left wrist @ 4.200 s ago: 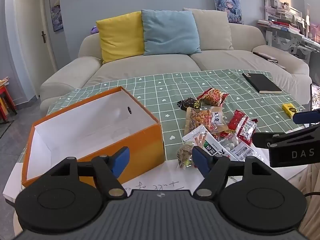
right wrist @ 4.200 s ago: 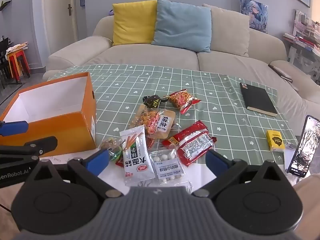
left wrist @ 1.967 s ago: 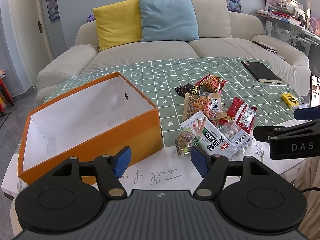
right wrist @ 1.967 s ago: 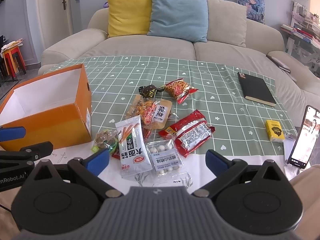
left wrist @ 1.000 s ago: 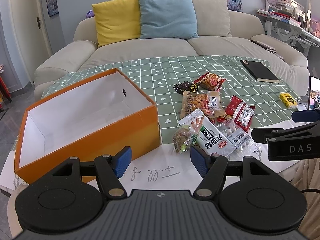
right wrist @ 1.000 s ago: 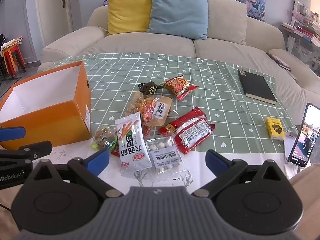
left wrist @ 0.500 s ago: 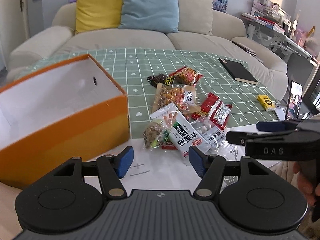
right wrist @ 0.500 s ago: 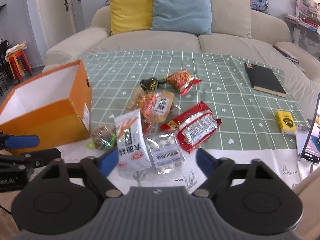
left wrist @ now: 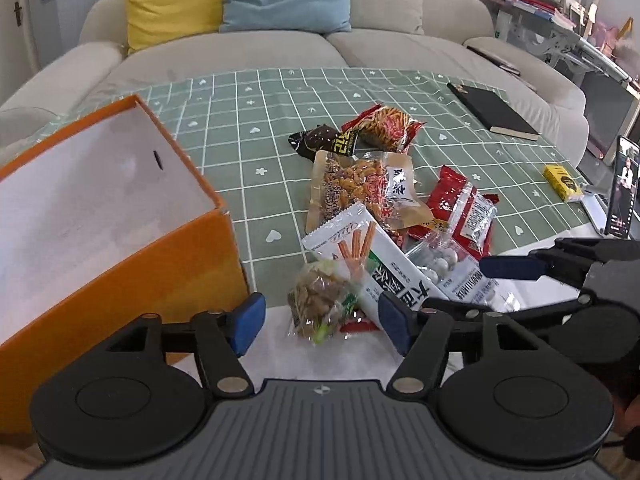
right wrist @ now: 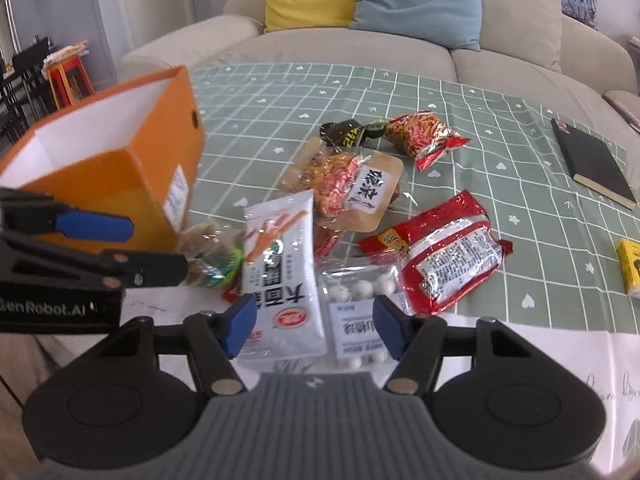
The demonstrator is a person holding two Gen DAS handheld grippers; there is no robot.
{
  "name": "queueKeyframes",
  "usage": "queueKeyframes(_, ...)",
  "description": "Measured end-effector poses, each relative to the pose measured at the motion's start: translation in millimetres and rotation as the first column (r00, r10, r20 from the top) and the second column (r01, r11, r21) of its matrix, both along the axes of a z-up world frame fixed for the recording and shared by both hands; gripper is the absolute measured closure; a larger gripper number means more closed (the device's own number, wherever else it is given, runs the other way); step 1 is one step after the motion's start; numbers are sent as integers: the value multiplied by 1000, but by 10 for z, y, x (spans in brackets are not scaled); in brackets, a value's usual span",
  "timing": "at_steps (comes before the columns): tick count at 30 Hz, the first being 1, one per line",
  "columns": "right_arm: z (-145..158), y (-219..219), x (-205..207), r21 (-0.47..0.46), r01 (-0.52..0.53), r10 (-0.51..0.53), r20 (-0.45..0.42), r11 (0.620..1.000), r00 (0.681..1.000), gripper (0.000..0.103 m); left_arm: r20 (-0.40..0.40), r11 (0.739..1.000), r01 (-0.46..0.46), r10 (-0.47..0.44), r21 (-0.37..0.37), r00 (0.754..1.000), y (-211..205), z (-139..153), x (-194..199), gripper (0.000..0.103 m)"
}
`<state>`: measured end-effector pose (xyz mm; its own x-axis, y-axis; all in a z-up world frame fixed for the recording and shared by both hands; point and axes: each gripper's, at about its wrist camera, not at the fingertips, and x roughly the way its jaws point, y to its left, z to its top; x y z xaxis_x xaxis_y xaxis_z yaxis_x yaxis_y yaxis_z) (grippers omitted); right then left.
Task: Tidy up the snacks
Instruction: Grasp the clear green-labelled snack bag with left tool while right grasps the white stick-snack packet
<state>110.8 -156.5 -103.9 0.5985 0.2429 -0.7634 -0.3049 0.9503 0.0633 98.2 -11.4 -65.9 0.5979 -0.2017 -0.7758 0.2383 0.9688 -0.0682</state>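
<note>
Several snack packets lie in a heap on the green checked cloth, right of the open orange box. My left gripper hovers low over a small packet of brown nuts; its jaws are opening and the pads stand clear of it. My right gripper is closing over the near ends of the white breadstick packet and the clear packet of white balls, with no pad pressing on either. Behind these lie a red packet and a peanut-mix packet.
A black notebook, a small yellow box and an upright phone sit at the table's right. A dark packet and a red stick-snack packet lie farther back. A sofa with cushions stands behind.
Both grippers have dropped and moved forward onto the near edge of the snack heap. The left one swung from the box toward the packets. The right jaws have narrowed.
</note>
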Motion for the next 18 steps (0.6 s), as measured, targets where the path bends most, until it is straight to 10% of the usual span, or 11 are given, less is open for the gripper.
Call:
queueKeyframes(10,-128,127,53,-5,-94,94,17,996,995,40,-89,1000,-22,24,21,996,-119,-238,305,28)
queueKeyframes(18,-252,263,143,-29,-141,142,15,990,990,39,-111,998,-61,61,-1,992,25,-306,330,57)
